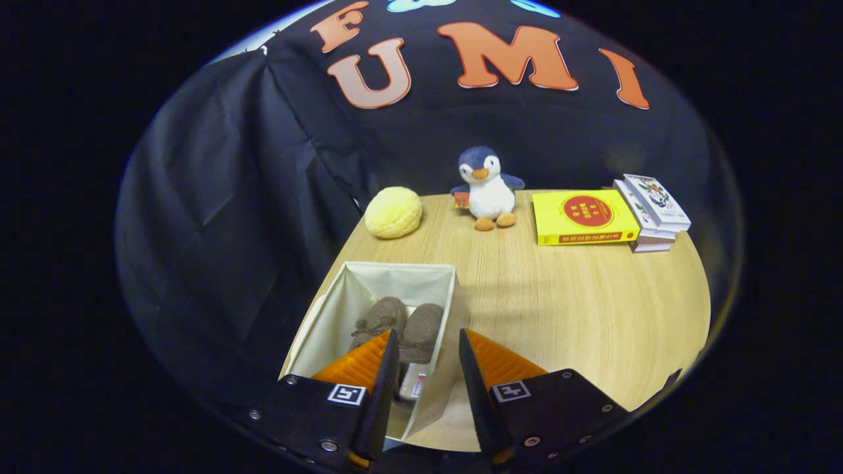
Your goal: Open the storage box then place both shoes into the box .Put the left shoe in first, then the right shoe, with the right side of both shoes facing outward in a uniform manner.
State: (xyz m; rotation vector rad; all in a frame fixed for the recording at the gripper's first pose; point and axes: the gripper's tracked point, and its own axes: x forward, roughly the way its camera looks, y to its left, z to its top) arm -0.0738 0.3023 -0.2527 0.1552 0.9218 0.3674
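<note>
An open cream fabric storage box [402,271] stands on the wooden table's left side, just ahead of my fingers. Two brown fuzzy shoes lie side by side inside it: one [380,318] on the left, the other [421,329] to its right, toes pointing away from me. My gripper [429,342] hovers above the box's near right corner, open, with nothing held. The left finger [369,362] overlaps the box interior; the right finger [494,362] sits over the table just outside the box's right wall. The shoes' near ends are hidden behind the fingers.
At the table's far edge sit a yellow round plush bun [393,211], a penguin plush [487,187], a yellow book [583,217] and a stack of white books [652,210]. Bare wooden tabletop [579,303] spreads to the right of the box.
</note>
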